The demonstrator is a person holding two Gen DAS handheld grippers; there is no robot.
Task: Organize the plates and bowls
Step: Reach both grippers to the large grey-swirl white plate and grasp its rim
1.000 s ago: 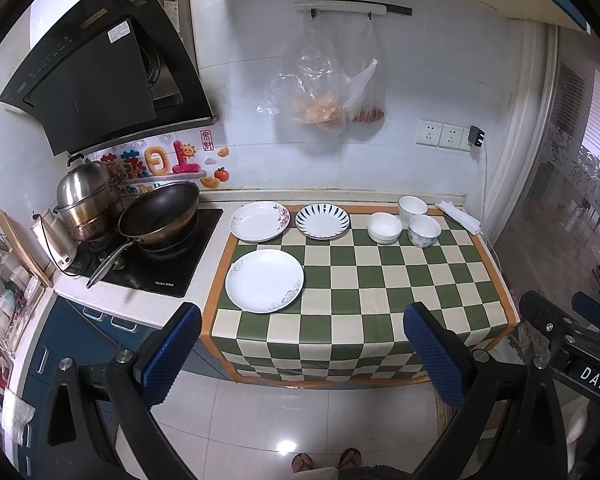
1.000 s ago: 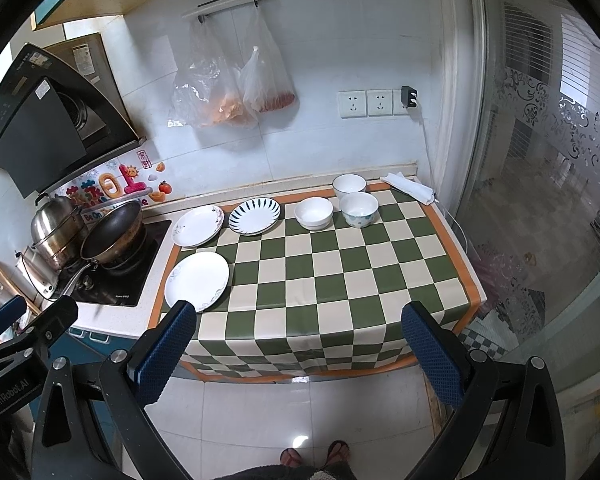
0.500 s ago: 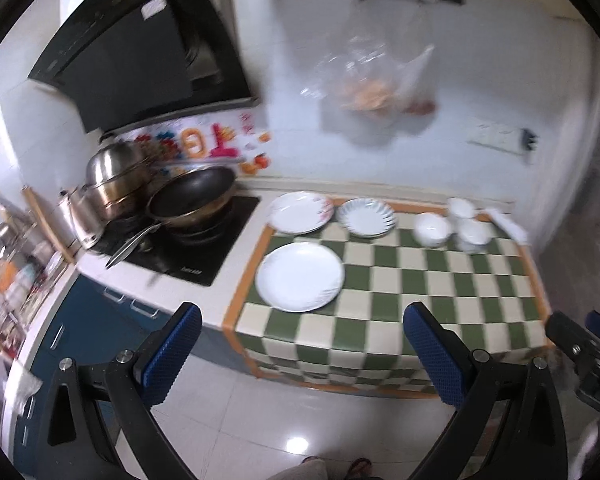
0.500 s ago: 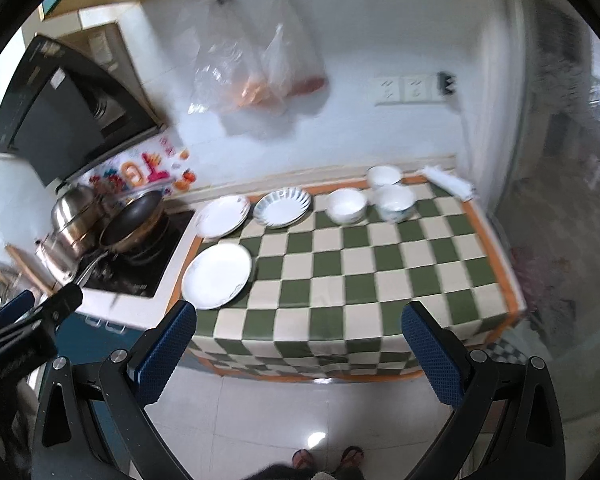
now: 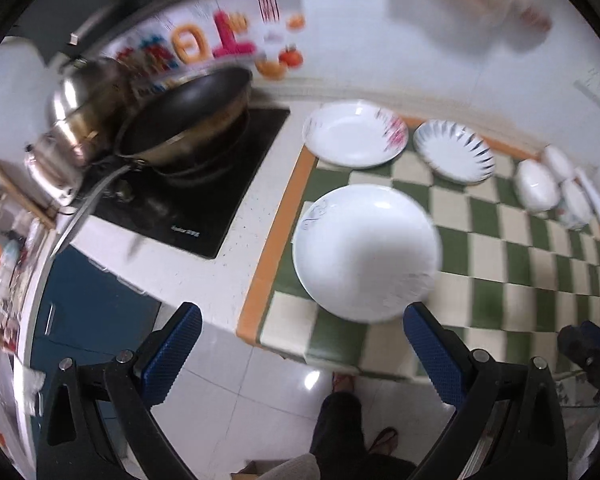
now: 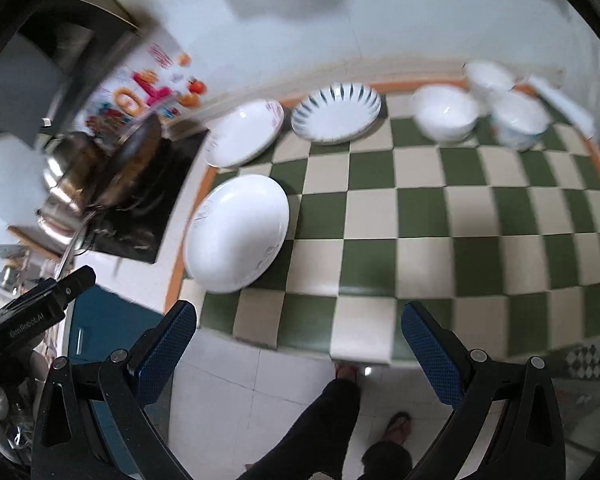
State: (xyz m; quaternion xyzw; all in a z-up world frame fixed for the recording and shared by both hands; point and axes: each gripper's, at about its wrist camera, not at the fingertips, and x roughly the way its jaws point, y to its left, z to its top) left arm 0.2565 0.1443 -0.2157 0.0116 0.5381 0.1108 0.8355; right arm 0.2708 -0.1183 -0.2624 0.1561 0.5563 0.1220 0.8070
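A large white plate [image 5: 366, 252] lies near the front left of the green checked cloth [image 5: 520, 256]; it also shows in the right wrist view [image 6: 238, 232]. Behind it lie a plate with pink flowers [image 5: 354, 134] and a blue-striped plate [image 5: 454, 150]. Three white bowls [image 5: 538, 186] stand at the back right; in the right wrist view the nearest bowl [image 6: 444, 114] is clear. My left gripper [image 5: 302, 356] is open, just in front of the large plate. My right gripper [image 6: 300, 354] is open above the cloth's front edge.
A black wok [image 5: 188, 114] and a steel pot [image 5: 78, 100] sit on the hob [image 5: 204, 196] left of the cloth. A folded white cloth [image 6: 564, 98] lies at the back right. The person's legs and sandalled feet [image 6: 396, 426] stand on the tiled floor below.
Both grippers have moved forward and down toward the counter; the plates look much larger. The left gripper has swung left, in front of the large white plate. Both stay open.
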